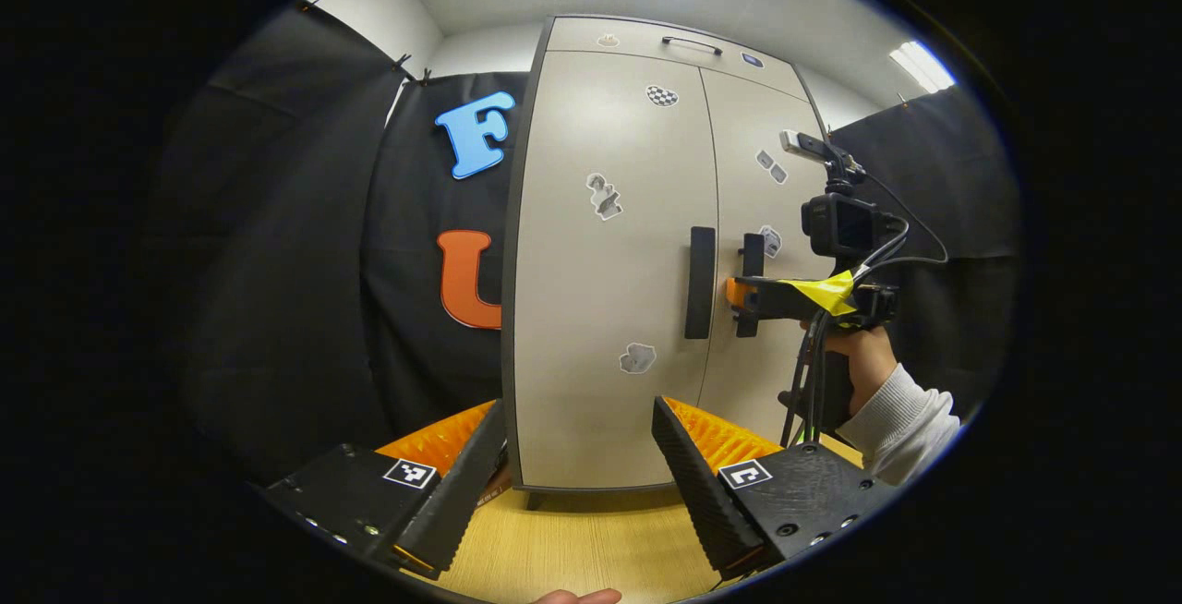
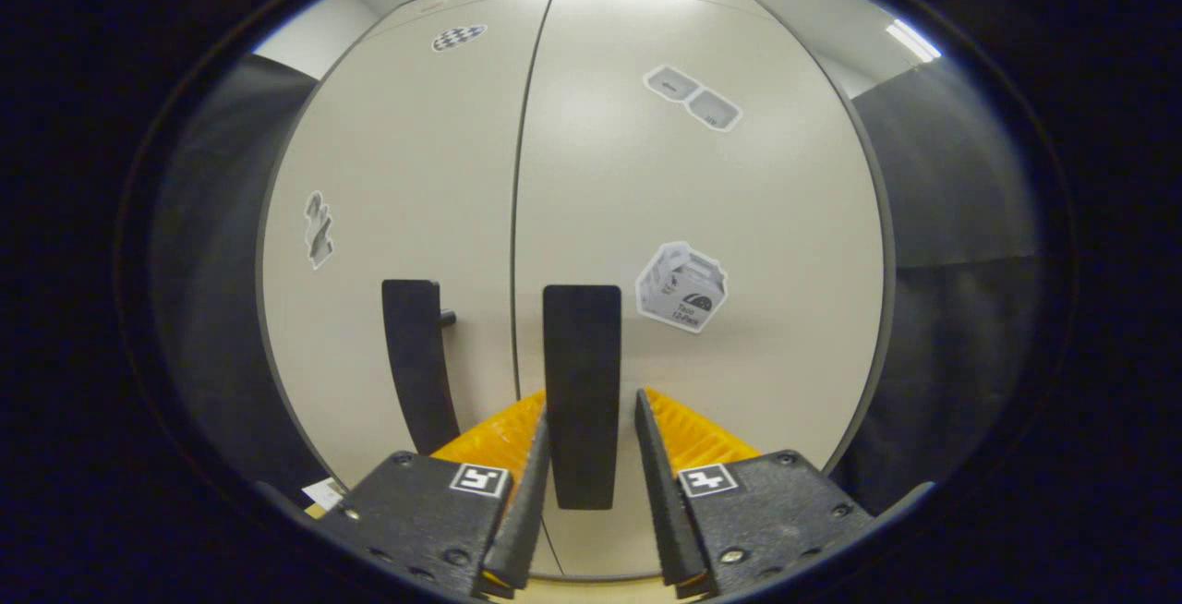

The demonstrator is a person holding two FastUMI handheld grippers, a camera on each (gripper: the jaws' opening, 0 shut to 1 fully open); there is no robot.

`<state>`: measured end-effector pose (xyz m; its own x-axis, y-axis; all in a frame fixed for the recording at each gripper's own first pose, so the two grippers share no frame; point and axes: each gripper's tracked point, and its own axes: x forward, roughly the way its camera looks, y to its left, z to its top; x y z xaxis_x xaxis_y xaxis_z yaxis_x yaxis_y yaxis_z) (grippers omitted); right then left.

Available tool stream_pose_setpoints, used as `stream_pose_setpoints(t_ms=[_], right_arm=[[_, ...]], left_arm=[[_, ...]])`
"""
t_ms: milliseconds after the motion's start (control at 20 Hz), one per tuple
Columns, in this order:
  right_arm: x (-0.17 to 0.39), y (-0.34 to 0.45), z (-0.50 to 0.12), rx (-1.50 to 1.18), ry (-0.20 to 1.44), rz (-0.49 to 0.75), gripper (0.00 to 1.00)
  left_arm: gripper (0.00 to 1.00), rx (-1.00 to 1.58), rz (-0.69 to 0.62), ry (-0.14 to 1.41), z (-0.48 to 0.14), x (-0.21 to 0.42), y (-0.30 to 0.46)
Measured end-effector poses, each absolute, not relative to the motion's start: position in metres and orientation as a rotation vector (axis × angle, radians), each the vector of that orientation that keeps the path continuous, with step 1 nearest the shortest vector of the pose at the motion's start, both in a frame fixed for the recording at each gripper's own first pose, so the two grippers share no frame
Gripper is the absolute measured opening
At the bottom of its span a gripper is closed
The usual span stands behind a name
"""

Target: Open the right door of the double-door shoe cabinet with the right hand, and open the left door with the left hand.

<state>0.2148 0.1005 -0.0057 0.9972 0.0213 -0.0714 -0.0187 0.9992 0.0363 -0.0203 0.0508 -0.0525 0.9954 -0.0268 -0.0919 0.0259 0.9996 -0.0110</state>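
Note:
The beige double-door shoe cabinet (image 1: 609,253) stands with both doors closed. In the right gripper view my right gripper (image 2: 591,401) straddles the black right door handle (image 2: 582,382). Its left fingertip is against the handle, and a thin gap shows at the other finger, so it is open but narrow. The left gripper view shows that right gripper (image 1: 736,294) at the right handle (image 1: 753,258), held by a hand (image 1: 859,364). My left gripper (image 1: 580,419) is wide open, short of the cabinet and below the left door handle (image 1: 700,283).
The cabinet rests on a light wooden surface (image 1: 591,549). Black cloth walls close in on both sides. A drawer with a slim handle (image 1: 691,43) runs across the cabinet top. The left handle (image 2: 417,359) lies just left of my right gripper.

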Motion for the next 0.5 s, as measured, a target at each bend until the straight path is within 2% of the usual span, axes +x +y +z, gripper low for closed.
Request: stream_pose_setpoints(t_ms=[50, 200, 250, 300, 500], right_arm=[[0.2167, 0.1005, -0.0062, 0.019, 0.076, 0.008, 0.40], [0.2148, 0.1016, -0.0066, 0.028, 0.072, -0.018, 0.25], [0.2155, 0.1025, -0.0053, 0.038, 0.070, -0.008, 0.13], [0.2156, 0.1010, -0.0055, 0.038, 0.071, 0.000, 0.10], [0.2146, 0.1012, -0.0060, 0.026, 0.078, 0.011, 0.08]], left_arm=[[0.95, -0.009, -0.026, 0.093, -0.0526, -0.0201, 0.0512], [0.95, -0.016, -0.033, 0.091, -0.0535, -0.0206, 0.0504], [0.95, -0.017, -0.032, 0.090, -0.0534, -0.0212, 0.0516], [0.95, -0.019, -0.031, 0.090, -0.0538, -0.0217, 0.0521], [0.95, -0.028, -0.026, 0.082, -0.0501, -0.0202, 0.0534]])
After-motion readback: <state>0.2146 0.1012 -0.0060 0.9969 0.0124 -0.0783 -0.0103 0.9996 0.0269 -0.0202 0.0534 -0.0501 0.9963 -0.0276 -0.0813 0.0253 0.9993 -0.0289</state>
